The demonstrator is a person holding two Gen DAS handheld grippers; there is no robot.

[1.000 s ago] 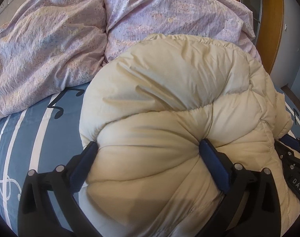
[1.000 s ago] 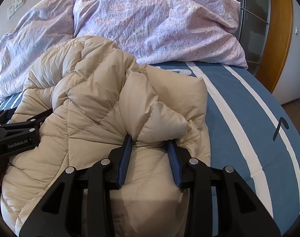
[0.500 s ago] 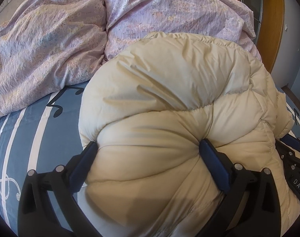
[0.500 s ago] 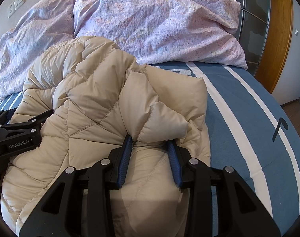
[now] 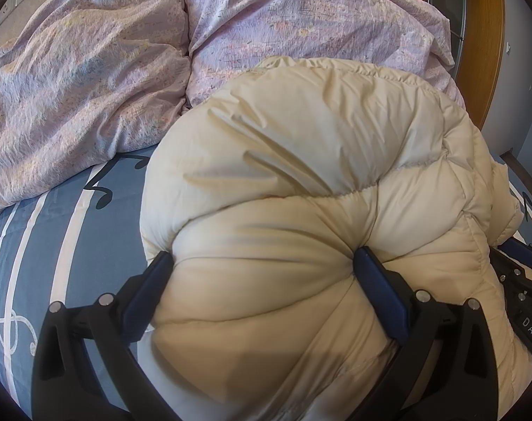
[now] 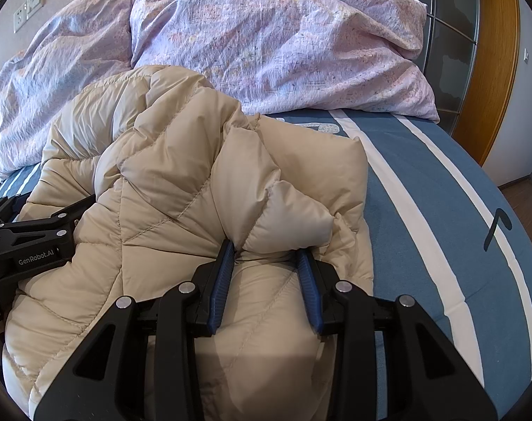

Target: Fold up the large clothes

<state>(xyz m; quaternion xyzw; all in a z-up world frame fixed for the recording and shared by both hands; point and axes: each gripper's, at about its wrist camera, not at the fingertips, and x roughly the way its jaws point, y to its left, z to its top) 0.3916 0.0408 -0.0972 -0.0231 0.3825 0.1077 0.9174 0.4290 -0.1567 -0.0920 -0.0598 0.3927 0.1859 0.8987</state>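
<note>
Beige down jacket [image 5: 301, 182] on the bed [image 6: 423, 189], left gripper [image 5: 262, 266] and right gripper [image 6: 266, 249] both still clamped on its padding, nothing shifted since a second ago

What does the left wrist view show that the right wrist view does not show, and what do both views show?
Only the left wrist view shows the left gripper from behind, its fingers pressed wide into a big bulge of the beige down jacket, and a treble-clef print. Only the right wrist view shows the right gripper pinching a narrower fold, the jacket's quilted edge, and the "GenRobot.AI" label. Both show the jacket, lilac pillows, striped blue sheet and wooden door frame.
</note>
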